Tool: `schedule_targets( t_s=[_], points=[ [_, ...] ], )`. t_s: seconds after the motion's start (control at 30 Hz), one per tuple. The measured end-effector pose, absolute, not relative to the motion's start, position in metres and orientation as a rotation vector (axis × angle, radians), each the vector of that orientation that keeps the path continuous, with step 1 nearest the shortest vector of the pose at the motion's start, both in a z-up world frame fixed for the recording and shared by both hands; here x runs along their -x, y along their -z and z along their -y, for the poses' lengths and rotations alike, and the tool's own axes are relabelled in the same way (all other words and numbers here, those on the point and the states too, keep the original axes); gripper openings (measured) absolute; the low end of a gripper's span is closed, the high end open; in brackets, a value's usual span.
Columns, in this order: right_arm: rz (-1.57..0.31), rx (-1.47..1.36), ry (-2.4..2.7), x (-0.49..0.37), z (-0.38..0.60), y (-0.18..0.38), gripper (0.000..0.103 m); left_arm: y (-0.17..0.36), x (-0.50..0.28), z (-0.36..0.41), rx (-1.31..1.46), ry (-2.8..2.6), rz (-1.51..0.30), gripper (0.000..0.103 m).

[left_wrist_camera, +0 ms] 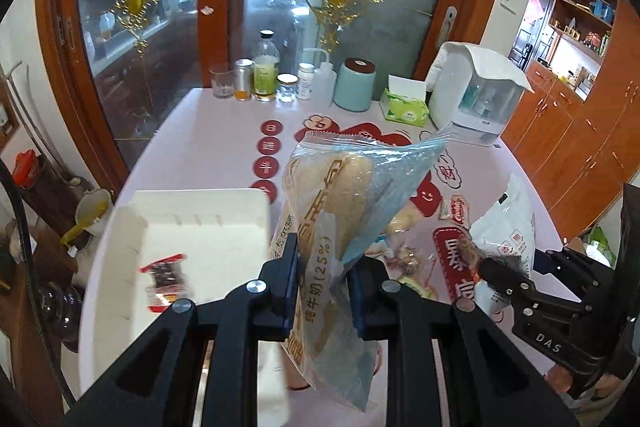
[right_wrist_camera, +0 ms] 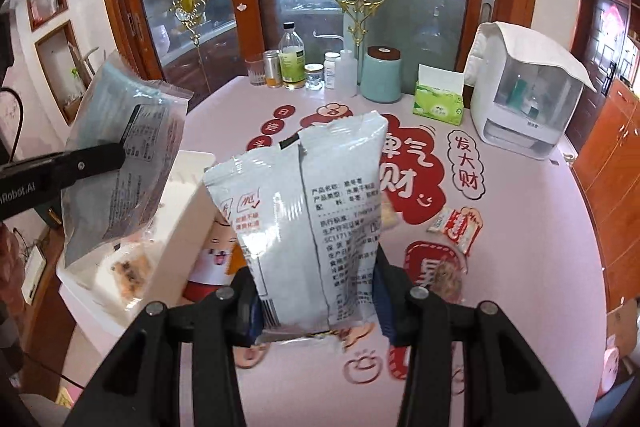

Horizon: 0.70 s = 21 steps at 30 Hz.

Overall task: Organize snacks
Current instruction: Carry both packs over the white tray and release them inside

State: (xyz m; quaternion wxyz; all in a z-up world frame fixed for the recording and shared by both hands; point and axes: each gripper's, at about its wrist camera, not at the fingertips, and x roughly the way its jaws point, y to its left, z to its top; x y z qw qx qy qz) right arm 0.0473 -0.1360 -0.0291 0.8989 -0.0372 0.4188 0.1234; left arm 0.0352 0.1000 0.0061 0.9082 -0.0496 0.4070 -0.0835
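Grippers both clamp snacks: left gripper (left_wrist_camera: 324, 291) holds a bread packet (left_wrist_camera: 340, 211) (right of the white tray (left_wrist_camera: 192, 215)); right gripper (right_wrist_camera: 316, 311) grips a grey pouch (right_wrist_camera: 304, 223).

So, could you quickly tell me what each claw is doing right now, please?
Left claw: closed on the bread packet.
Right claw: closed on the grey snack bag.

Along the table's far edge stand a teal canister (right_wrist_camera: 381, 74), green tissue box (right_wrist_camera: 439, 103) and white dispenser (right_wrist_camera: 528, 95).
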Motion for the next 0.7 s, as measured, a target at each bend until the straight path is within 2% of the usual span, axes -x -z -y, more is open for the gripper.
schedule_targets(
  t_s=[0.7],
  points=[
    [-0.927,0.072,-0.389,-0.009,-0.011,0.021,0.046,0.03,0.012,-0.237,0.17,0.134,-0.897,0.02]
  ],
)
